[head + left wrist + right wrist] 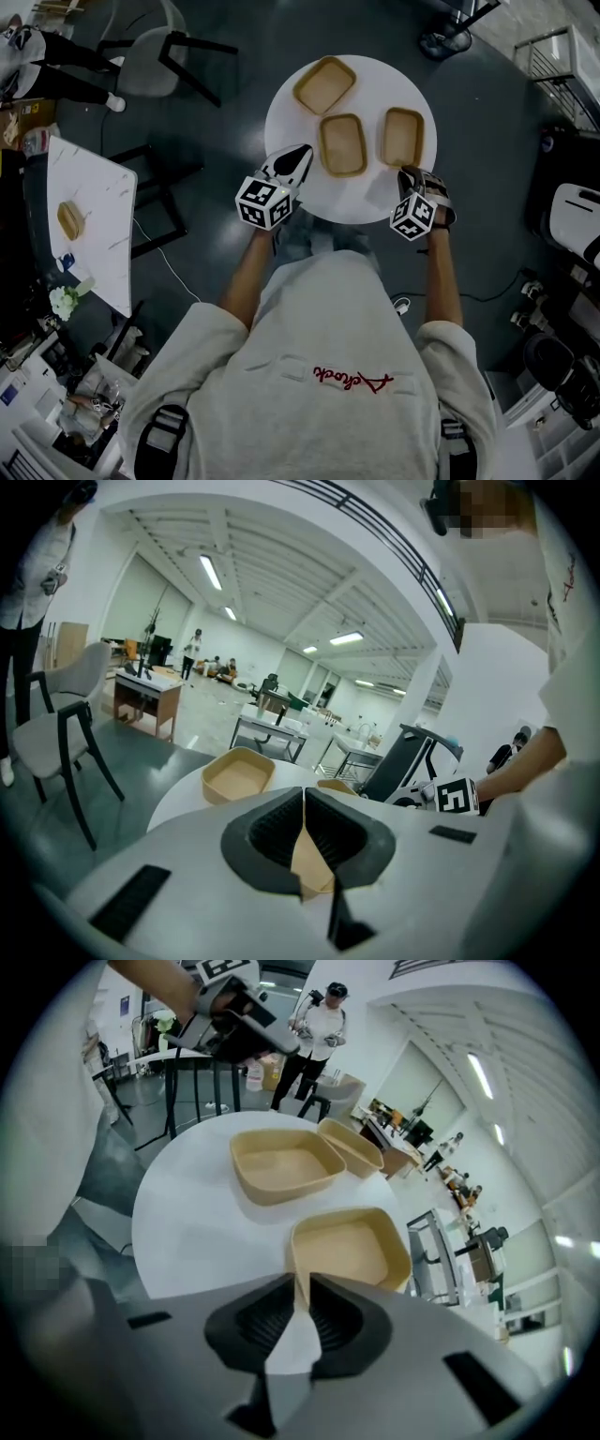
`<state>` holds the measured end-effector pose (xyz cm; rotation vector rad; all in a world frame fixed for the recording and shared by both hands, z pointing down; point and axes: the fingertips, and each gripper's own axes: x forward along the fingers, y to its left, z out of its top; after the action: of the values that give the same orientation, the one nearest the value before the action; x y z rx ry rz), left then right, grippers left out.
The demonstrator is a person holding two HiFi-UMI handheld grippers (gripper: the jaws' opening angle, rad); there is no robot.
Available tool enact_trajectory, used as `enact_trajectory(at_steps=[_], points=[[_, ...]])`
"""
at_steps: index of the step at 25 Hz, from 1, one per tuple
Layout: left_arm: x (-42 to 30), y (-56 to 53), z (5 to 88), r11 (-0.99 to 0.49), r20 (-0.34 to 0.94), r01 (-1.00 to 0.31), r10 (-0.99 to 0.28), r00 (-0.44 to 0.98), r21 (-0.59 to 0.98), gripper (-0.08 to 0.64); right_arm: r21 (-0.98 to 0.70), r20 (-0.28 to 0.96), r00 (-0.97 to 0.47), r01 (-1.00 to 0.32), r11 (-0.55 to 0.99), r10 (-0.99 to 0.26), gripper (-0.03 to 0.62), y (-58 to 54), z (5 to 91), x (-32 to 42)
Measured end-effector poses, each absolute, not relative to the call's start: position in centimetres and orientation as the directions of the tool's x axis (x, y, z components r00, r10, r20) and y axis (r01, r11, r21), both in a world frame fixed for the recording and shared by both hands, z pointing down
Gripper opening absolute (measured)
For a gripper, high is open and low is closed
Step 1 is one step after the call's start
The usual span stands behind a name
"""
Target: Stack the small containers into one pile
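A round white bench [281, 117] carries 3 tan containers, all single and none nested, so I judge the stacking to be at its first pick. The far container [324, 84] sits at 11 o'clock on the bench, the middle container [343, 144] near the centre, and the right container [402, 137] at 3 o'clock. The 3 lie close together but apart.

My right tool [302, 1288] reaches in from 5 o'clock and is closed on the near rim of the right container. The thin wall runs in between the pads, and the tray itself rests flat on the bench. My left tool [304, 794] hangs at 8 o'clock with its jaws together and nothing in them, its tip just beside the middle container, which shows only beyond the closed jaws.

Both forearms run forward from my body toward 12 o'clock with the elbows close in. The left angles toward 1 o'clock and the right is nearly straight.

As I read it, the next move calls for lifting the right container clear and carrying it toward 9 o'clock. It must then go down squarely into the middle container, kept level so the thin rim does not slip from the grip. The empty left tool is well placed to steady that middle container.
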<state>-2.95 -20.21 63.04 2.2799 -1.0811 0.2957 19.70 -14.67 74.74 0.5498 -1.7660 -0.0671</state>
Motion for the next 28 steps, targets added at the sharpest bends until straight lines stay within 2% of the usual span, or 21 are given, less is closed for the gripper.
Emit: enact_trajectory(at_steps=[2, 9, 16, 28], points=[[-3.2, -20.2, 63.1, -0.488, 0.434, -0.767, -0.634, 0.64, 0.417, 0.018, 0.311, 0.916, -0.159, -0.294, 0.904, -0.368, 0.062, -14.7, 75.3, 19.6], [-3.9, -19.8, 63.2, -0.474, 0.439, -0.774, -0.641, 0.63, 0.42, 0.018, 0.306, 0.93, -0.138, -0.222, 0.926, -0.341, 0.064, -14.9, 76.4, 19.4], [-4.1, -19.8, 63.5, -0.468, 0.44, -0.776, -0.643, 0.627, 0.423, 0.018, 0.317, 0.927, -0.131, -0.226, 0.921, -0.351, 0.029, -15.2, 76.2, 19.4], [-3.8, -20.0, 62.5, -0.475, 0.42, -0.775, -0.655, 0.628, 0.417, 0.018, 0.437, 0.867, -0.166, -0.196, 0.878, -0.469, 0.028, -16.8, 71.8, 16.9]])
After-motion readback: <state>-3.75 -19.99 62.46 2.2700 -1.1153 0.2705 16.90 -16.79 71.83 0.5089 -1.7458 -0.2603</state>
